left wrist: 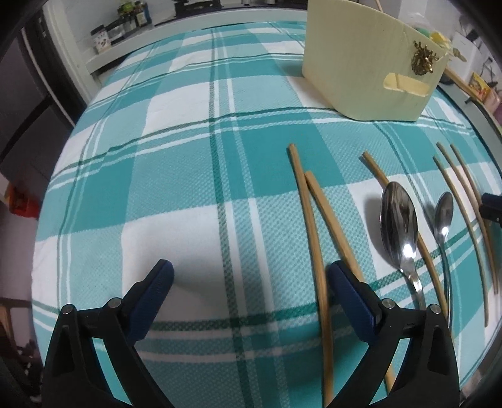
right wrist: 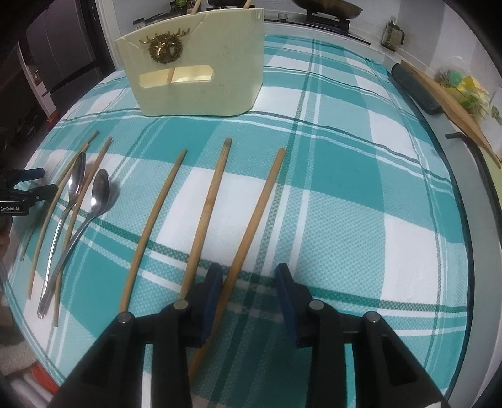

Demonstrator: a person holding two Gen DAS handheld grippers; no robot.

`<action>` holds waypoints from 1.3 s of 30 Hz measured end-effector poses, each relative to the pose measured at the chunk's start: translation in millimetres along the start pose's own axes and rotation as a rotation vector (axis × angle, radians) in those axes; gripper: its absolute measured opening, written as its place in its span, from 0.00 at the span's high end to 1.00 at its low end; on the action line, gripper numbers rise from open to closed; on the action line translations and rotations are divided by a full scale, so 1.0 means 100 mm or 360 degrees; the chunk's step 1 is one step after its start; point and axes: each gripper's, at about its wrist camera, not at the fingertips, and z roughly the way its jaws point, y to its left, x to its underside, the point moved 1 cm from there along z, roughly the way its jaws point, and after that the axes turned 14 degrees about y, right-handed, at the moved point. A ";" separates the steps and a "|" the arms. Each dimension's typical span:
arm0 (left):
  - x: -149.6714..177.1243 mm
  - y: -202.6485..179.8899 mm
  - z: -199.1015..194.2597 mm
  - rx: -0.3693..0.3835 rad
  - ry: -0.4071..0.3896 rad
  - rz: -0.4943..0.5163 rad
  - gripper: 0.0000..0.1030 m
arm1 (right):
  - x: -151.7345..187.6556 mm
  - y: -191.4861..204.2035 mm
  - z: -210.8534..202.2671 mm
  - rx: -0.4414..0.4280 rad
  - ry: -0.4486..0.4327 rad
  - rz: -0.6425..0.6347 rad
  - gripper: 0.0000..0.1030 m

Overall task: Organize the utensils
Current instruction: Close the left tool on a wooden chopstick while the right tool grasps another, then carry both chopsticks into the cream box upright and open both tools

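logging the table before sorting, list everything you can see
chopsticks on cloth: six, tan wood, in a row either side of the spoons
chopsticks in holder: at least two tips, tan, sticking out of its top
spoons: two, silver, one large and one small, mid-row
utensil holder: one, cream with gold ornament, far side of cloth
tablecloth: one, teal and white plaid, covers the table
jars: several, dark, shelf behind the table
left gripper: black, blue pads, jaws open over leftmost chopsticks
right gripper: black, blue pads, jaws open around rightmost chopstick, not clamped
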 end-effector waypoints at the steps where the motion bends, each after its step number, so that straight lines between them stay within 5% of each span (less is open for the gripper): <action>1: -0.08 -0.03 0.00 -0.0002 0.0007 0.0022 0.10 | -0.07 -0.01 0.01 0.0004 0.0009 0.0001 0.66; 6: -0.44 -0.11 0.05 0.0063 0.0080 0.0051 0.27 | -0.46 -0.02 0.09 0.0012 0.0025 0.0024 0.69; 10: -0.60 -0.17 0.06 0.0062 0.0088 0.0083 0.47 | -0.76 -0.06 0.16 0.0019 0.0017 0.0080 0.83; 12: -0.66 -0.21 0.04 0.0100 0.0071 0.0106 0.86 | -0.89 -0.09 0.19 0.0031 0.0008 0.0126 0.90; 13: -0.67 -0.23 0.04 0.0079 0.0060 0.0112 0.94 | -0.94 -0.10 0.20 0.0022 -0.0003 0.0144 0.91; 20: -0.51 -0.22 -0.25 0.0034 -0.0117 0.0118 0.96 | -0.95 -0.17 0.04 -0.0097 -0.0155 0.0261 0.93; 32: -0.02 0.00 -1.84 0.0245 -0.0641 0.0027 0.96 | -0.35 -0.08 -1.57 -0.0227 -0.0620 0.0114 0.93; 39: 0.14 -0.06 -2.28 0.0326 -0.0812 0.0013 0.96 | -0.09 0.06 -2.08 -0.0208 -0.0796 0.0048 0.94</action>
